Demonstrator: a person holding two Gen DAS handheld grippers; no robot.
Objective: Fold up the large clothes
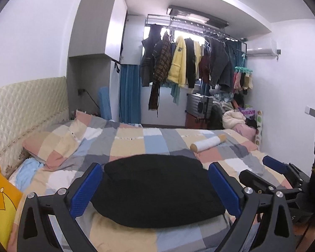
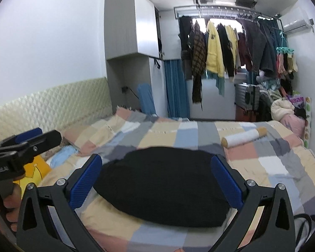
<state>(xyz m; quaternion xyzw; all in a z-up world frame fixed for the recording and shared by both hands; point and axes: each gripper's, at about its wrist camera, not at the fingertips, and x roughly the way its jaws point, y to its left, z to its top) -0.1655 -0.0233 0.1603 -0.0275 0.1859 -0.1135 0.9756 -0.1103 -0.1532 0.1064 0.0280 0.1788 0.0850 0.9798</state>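
You've got both tools up and level over the bed [image 1: 136, 138], and neither is carrying anything. Your left gripper [image 1: 155, 175] has its blue fingers [image 1: 88, 187] spread wide with nothing between them; your right gripper [image 2: 156, 168] is spread just as wide and just as empty. From the left camera the right tool shows off to the side, near yours but apart.

The black garment [image 1: 157, 191] lies on the patchwork bedspread, near the edge closest to you, centred ahead of both tools. It already looks like a compact, thick bundle, with rounded edges and no sleeves or hems trailing that I can see. My read: this is either the last fold or the point just past it.

Its long axis runs left to right across your view, parallel to the near bed edge; the shorter side points away toward the hanging clothes [image 1: 178, 63]. The white roll [image 1: 208, 142] sits well beyond it, clear of your work.

If another fold is wanted, you'd drop both tools to the two near corners, pinch, and carry them across evenly.
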